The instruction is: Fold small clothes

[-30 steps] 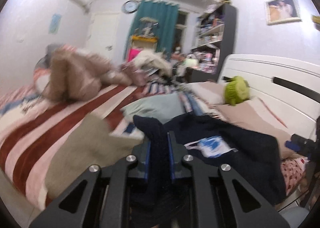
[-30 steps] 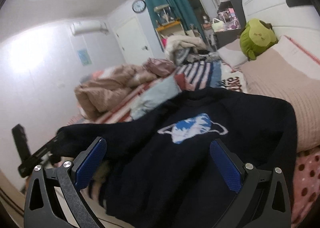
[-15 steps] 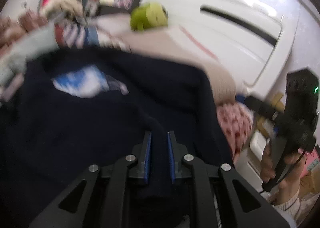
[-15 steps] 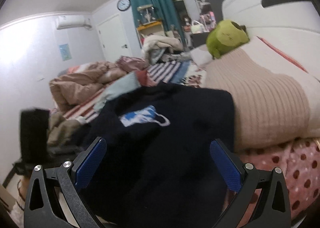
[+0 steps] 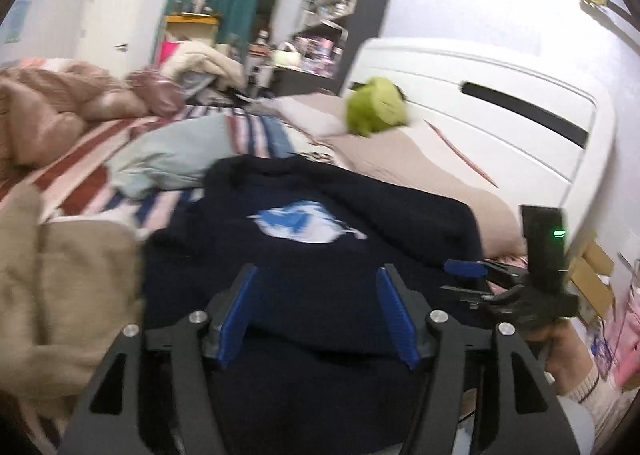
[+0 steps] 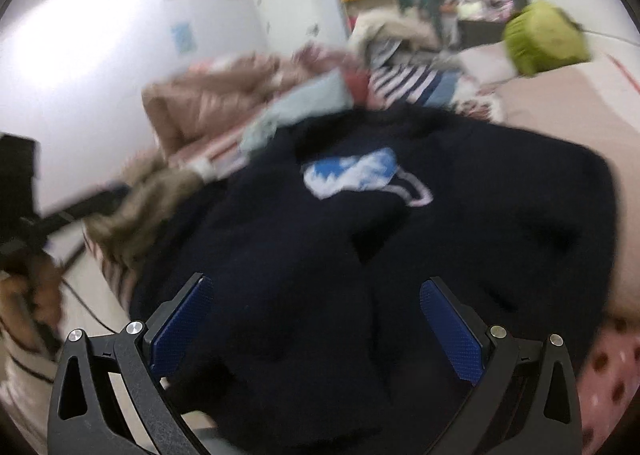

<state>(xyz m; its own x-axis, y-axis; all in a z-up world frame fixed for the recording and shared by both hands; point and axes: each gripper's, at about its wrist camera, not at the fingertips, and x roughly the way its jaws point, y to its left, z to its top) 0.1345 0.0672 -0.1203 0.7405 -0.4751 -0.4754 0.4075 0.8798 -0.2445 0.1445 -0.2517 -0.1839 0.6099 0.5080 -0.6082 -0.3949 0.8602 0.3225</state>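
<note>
1. Gaping wide now, the left gripper (image 5: 318,313) has let go of the dark navy knit sweater with a blue-and-white chest print (image 5: 320,267), which it pinched shut half a second ago.
2. The right gripper (image 6: 318,329) stays spread apart, holding nothing, its blue pads over the sweater's lower part.
3. The sweater lies on the bed, print facing up, beside the beige ribbed blanket (image 6: 568,103) and the tan fuzzy garment (image 5: 60,287); its cloth is bunched in folds.

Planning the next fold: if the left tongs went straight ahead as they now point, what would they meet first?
Most likely the navy sweater: the open left tongs point across it, toward its blue-and-white print. Blur leaves depth uncertain.
</note>
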